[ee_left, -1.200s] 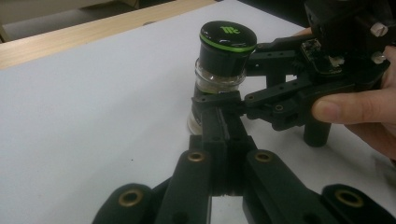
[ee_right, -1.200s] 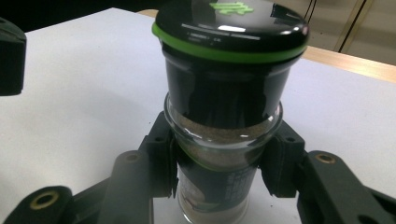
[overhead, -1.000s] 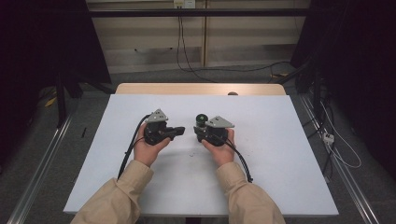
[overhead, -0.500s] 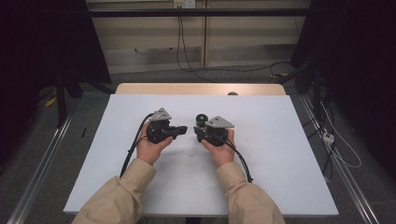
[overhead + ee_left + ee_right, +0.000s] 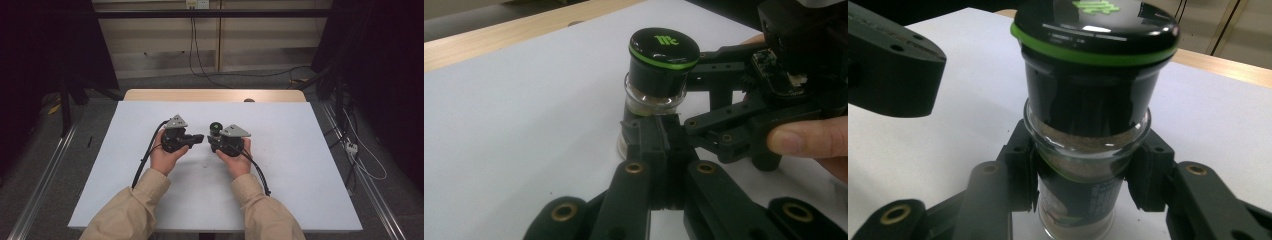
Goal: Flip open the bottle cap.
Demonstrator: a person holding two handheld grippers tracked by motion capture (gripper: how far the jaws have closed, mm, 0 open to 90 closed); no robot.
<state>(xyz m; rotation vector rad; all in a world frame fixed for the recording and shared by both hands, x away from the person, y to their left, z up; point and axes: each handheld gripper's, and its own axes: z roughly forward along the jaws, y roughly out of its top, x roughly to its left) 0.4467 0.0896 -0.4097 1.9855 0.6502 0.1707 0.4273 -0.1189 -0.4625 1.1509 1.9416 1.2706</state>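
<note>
Spice jar clamped upright at mid-table

Sleeves of beige cloth come in from the near edge of the white rectangular table (image 5: 310, 165). The right gripper (image 5: 216, 141) has its black jaws clamped on the glass waist of a small clear spice jar with a black, green-ringed cap (image 5: 1088, 120), which stands upright on the table near its middle. The left gripper (image 5: 199, 138) points at the jar from the other side, its jaws pressed together with nothing between them, tips just beside the jar's lower glass. Behind the white top runs a strip of pale wooden tabletop (image 5: 215, 95)
</note>
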